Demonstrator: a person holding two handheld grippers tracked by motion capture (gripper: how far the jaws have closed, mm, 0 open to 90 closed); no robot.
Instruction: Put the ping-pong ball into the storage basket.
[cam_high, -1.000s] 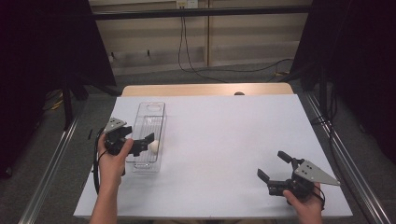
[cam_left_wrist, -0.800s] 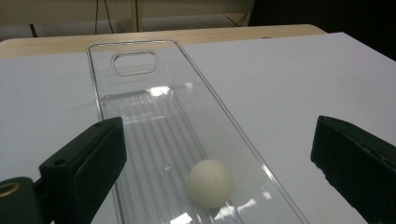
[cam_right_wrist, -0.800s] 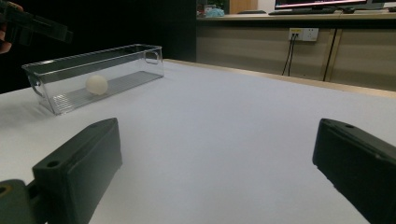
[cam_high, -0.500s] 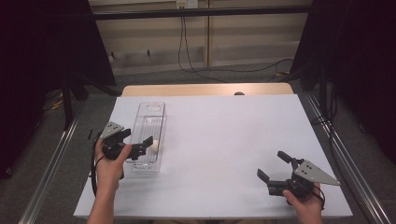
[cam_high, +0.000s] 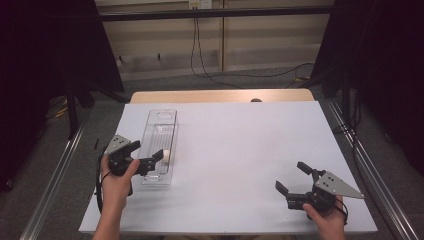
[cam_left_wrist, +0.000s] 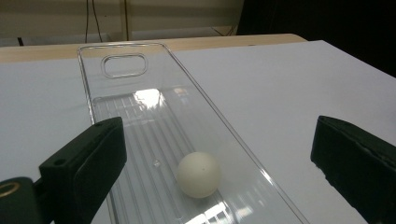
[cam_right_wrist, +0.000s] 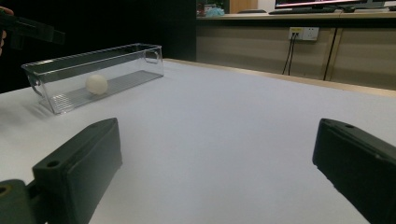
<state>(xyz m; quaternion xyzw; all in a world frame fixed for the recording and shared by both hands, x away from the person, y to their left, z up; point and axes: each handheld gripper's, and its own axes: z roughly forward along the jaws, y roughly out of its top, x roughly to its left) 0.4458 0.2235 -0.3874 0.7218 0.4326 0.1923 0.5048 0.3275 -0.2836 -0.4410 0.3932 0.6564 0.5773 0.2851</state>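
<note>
A long, narrow box (cam_high: 159, 145) of clear hard plastic lies on the left part of a white table (cam_high: 250, 150). The box is open at the top, with thin glossy walls, rounded corners, a ribbed floor and an oval handle hole cut in its far end wall. Its long axis runs from the person's side of the table toward the far edge. Inside it, close to the near end, sits a small ball (cam_high: 165, 155). The ball is round, matt and off-white, and it rests on the ribbed floor.

The left hand-held gripper (cam_high: 144, 155) is held at the near end of the box, on its left side, with its jaws apart. In the left gripper view the two blunt black jaws stand wide on either side, with the ball (cam_left_wrist: 199, 173) and box (cam_left_wrist: 140, 107) between them and farther ahead; neither jaw touches the ball. A grey three-cornered plate tops this gripper.

The right hand-held gripper (cam_high: 296, 181) is held low over the near right part of the table, well apart from the box. Its jaws are also spread wide, with nothing between them. In the right gripper view the box (cam_right_wrist: 93, 74) lies far off at the left, the ball (cam_right_wrist: 96, 84) visible through its clear wall.

The table surface is smooth and bare white, with a pale wooden strip along its far edge.
</note>
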